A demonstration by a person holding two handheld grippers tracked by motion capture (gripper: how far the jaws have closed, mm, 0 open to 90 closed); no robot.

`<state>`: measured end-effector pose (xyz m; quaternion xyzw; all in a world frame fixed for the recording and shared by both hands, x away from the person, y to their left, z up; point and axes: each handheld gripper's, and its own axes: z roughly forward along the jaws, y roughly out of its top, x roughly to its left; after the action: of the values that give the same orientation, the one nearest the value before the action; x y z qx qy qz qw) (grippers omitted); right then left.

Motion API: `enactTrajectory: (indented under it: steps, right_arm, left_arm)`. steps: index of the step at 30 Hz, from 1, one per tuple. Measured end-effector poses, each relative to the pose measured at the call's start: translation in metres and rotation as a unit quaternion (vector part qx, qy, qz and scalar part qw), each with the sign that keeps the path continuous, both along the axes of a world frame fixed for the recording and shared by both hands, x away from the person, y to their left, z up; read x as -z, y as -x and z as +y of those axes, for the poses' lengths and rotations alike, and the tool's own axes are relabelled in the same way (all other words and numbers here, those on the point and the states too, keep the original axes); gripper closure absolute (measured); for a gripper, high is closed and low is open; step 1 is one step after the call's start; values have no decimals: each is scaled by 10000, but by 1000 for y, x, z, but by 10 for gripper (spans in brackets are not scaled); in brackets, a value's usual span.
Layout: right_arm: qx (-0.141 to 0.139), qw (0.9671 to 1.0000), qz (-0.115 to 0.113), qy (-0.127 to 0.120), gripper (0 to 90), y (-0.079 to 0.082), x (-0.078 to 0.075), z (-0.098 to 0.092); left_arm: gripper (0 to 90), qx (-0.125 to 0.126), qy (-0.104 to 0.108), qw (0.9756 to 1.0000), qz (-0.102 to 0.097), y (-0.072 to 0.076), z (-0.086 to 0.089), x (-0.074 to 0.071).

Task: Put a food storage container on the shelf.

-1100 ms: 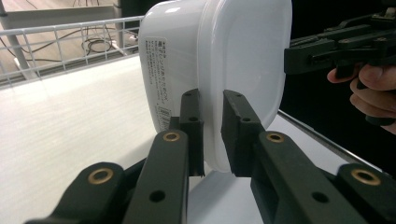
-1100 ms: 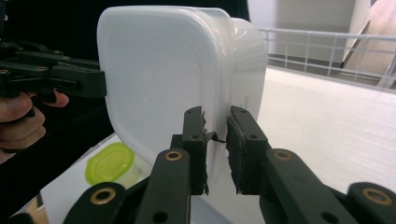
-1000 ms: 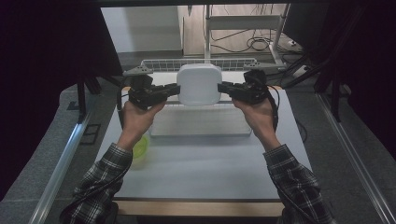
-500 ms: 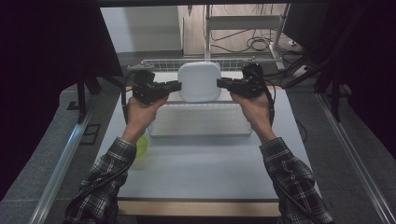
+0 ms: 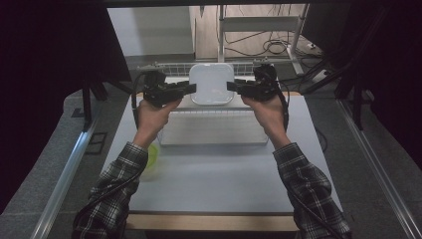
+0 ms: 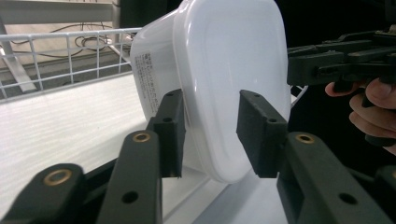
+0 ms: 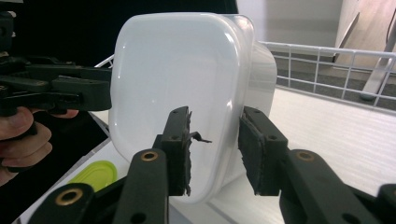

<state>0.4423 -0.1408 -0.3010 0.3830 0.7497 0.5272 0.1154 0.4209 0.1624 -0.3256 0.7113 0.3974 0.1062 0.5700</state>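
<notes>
Spanning the scene: a pale grey rectangular table top [image 5: 219, 184] lay under everything, with the person's plaid sleeves coming in from its near edge.
Rack: a white wire rack [image 5: 214, 127] sat on the table's far half, its low wire rim running along the back; the same rim [image 6: 60, 51] showed behind the box in the left gripper view and again [image 7: 327, 65] in the right gripper view.
Box: a white, rounded-square plastic container with a smooth lid [image 5: 211, 83] stood at the far end of the rack, between the two grippers; a printed label sat on its side wall [image 6: 147, 79], and its lid face [image 7: 177, 98] was turned toward the right gripper's camera.
Left gripper: the black two-jaw left gripper [image 5: 191, 88] pointed inward at the box's left edge; its jaws had just been opening, and in its own view [image 6: 212, 135] they stood spread on either side of the box's rim, with a gap visible at the right-hand pad.
Right gripper: the black two-jaw right gripper [image 5: 231, 85] mirrored it at the box's right edge; its jaws had also just been opening and [image 7: 215, 151] straddled the rim loosely, not pinching.
Lid on table: a small yellow-green round plastic lid [image 5: 151, 155] lay flat on the table near the left sleeve, well apart from the box, also seen [image 7: 95, 175] low in the right gripper view.
</notes>
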Motion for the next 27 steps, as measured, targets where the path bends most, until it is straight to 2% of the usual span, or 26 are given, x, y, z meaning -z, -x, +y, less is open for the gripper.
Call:
enactTrajectory:
  steps: [4,8,13,15,16,22,27]
  right_arm:
    - [61,10000,-10,68,622,-6,0,3]
    - [90,9999,24,145,617,-8,2,5]
    - [102,9998,140,50,597,-14,4,3]
    - [142,9998,145,61,584,-15,4,4]
    - [228,9996,95,153,582,-16,4,5]
    - [359,9991,38,222,574,-18,3,9]
    - [480,9986,10,234,574,-22,3,10]
  left_arm:
    - [585,-66,-29,10000,22,-5,-2,0]
    - [587,-154,-217,9996,45,-10,-5,2]
    - [577,-155,-110,9998,91,-14,-4,4]
    - [556,-219,-193,9995,100,-15,-4,3]
    - [541,-260,-294,9992,79,-17,-5,3]
    - [517,-272,-233,9993,115,-23,-4,2]
    - [505,-333,-281,9990,98,-25,-6,0]
